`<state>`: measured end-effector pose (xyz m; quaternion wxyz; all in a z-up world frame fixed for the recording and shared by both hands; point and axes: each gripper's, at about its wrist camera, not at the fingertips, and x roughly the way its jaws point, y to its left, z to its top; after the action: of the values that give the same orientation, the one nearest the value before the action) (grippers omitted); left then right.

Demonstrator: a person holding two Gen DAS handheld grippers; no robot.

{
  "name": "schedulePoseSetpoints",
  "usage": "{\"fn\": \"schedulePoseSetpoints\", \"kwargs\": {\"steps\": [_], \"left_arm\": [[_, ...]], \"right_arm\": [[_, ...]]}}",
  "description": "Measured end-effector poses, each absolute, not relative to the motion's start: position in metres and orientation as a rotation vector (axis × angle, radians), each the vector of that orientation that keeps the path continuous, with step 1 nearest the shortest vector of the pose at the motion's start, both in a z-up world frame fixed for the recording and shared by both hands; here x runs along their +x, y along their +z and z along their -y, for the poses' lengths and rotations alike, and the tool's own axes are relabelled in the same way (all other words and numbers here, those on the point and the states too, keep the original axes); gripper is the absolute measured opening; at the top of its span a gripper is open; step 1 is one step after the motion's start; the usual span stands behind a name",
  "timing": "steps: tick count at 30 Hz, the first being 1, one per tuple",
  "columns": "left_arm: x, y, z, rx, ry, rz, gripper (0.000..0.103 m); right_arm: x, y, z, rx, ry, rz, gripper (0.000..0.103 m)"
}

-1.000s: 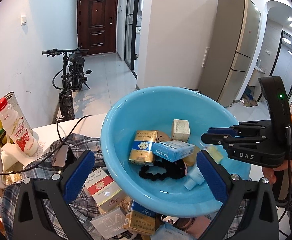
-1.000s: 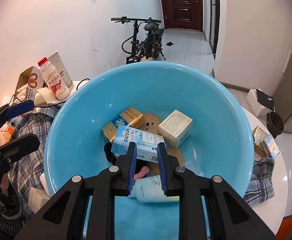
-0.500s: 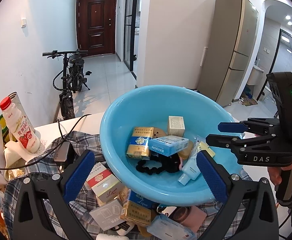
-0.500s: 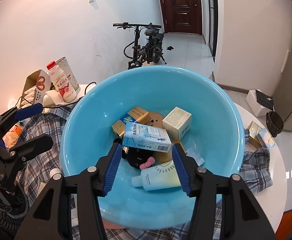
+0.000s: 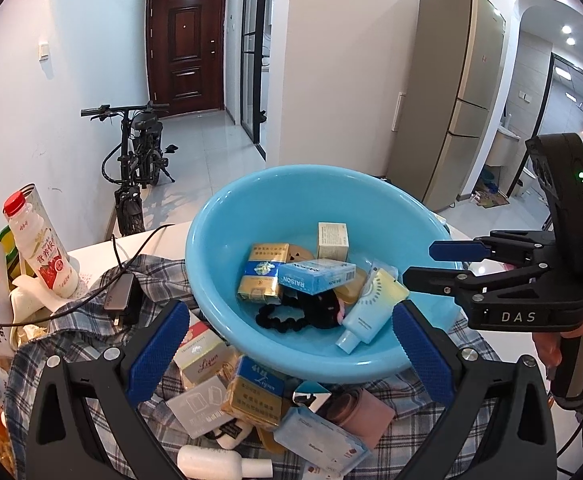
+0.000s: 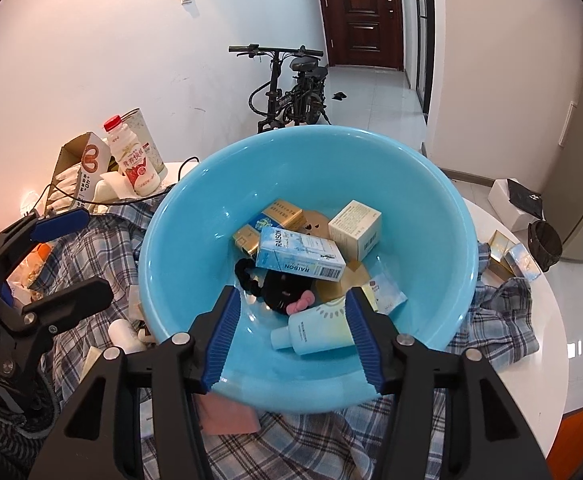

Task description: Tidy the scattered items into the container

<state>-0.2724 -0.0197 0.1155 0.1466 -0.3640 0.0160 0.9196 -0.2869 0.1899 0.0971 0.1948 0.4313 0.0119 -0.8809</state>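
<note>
Boxes (image 5: 251,394) lie scattered on the plaid cloth (image 5: 71,328) at the tabletop's near edge, under the left gripper (image 5: 287,354), spread wide and empty. Beyond, the right gripper (image 6: 291,336), its jaws just opened, hovers empty over the blue basin (image 6: 443,216), the pale tube (image 6: 315,330) dropped inside. Next likely: grasp a near box.
</note>
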Motion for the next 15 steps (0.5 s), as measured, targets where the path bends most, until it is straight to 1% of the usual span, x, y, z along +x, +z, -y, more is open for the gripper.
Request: {"fn": "schedulePoseSetpoints", "kwargs": {"steps": [15], "left_arm": [[-0.242, 0.111, 0.011, -1.045, 2.627, -0.037, 0.103]], "right_arm": [[-0.253, 0.102, -0.196, 1.202, -2.466, -0.027, 0.054]]}}
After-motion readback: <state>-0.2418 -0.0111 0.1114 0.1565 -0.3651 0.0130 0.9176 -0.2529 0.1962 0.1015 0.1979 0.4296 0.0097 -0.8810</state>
